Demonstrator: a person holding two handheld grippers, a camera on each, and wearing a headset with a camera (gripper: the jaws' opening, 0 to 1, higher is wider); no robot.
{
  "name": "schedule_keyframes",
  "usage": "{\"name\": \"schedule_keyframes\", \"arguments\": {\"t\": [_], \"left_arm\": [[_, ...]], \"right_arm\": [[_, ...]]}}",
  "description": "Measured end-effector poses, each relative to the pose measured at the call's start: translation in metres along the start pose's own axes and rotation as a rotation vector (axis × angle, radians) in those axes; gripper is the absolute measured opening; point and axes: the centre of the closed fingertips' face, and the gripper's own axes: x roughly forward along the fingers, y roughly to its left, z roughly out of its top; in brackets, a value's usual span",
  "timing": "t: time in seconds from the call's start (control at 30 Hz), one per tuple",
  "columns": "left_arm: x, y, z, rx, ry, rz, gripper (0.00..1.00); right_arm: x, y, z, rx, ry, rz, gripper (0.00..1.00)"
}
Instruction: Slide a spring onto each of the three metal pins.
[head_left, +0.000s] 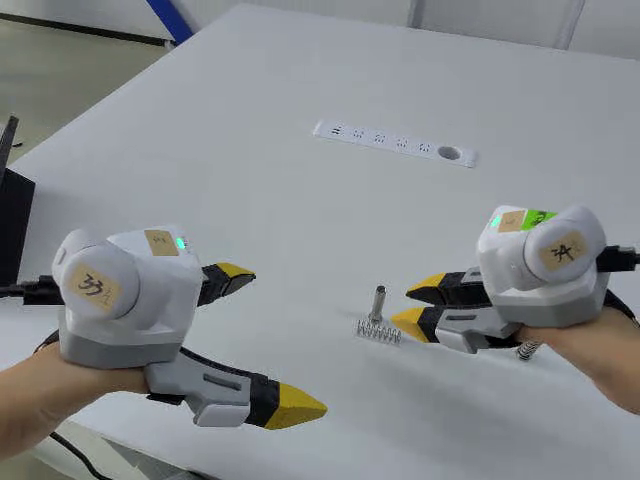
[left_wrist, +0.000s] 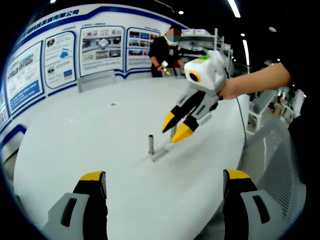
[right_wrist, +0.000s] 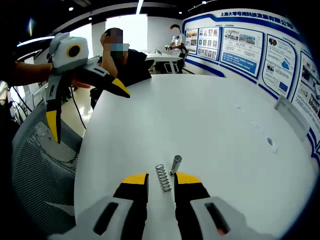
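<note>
A short metal pin (head_left: 379, 300) stands upright on the white table (head_left: 300, 200). A spring (head_left: 378, 331) lies flat just in front of it. My right gripper (head_left: 415, 303) sits low beside them, its jaws a little apart. In the right gripper view the spring (right_wrist: 162, 177) reaches into the gap of my right gripper (right_wrist: 161, 179) without being pinched, and the pin (right_wrist: 175, 164) is just beyond. Another spring (head_left: 527, 349) peeks out under the right hand. My left gripper (head_left: 268, 338) hovers wide open and empty at the near left, facing the pin (left_wrist: 151, 144) and spring (left_wrist: 159, 155).
A white power strip (head_left: 395, 143) lies flush in the table farther back. A black object (head_left: 10, 220) stands at the left edge. A mesh chair (right_wrist: 40, 165) is beside the table, and people (right_wrist: 122, 60) are at its far end.
</note>
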Motion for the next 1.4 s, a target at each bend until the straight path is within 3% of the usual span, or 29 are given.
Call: {"name": "schedule_keyframes", "arguments": {"t": [0.17, 0.43, 0.57, 0.73, 0.93, 1.4], "left_arm": [[0.002, 0.003, -0.003, 0.0, 0.008, 0.001, 0.99], [0.008, 0.003, -0.005, -0.027, -0.002, -0.009, 0.98], [0.012, 0.001, -0.009, -0.035, 0.008, -0.019, 0.98], [0.014, 0.001, -0.009, -0.038, 0.014, -0.025, 0.97], [0.017, 0.0, -0.013, -0.044, 0.023, -0.031, 0.96], [0.017, -0.006, -0.009, -0.026, 0.034, -0.032, 0.95]], "right_arm": [[0.017, -0.003, -0.011, 0.046, 0.045, -0.007, 0.21], [0.031, -0.01, -0.034, 0.017, 0.138, -0.015, 0.21], [0.032, -0.01, -0.034, 0.039, 0.124, -0.01, 0.21], [0.036, -0.01, -0.041, 0.025, 0.165, -0.009, 0.18], [0.037, -0.005, -0.04, 0.076, 0.145, 0.018, 0.13], [0.033, 0.002, -0.04, 0.033, 0.139, 0.009, 0.1]]}}
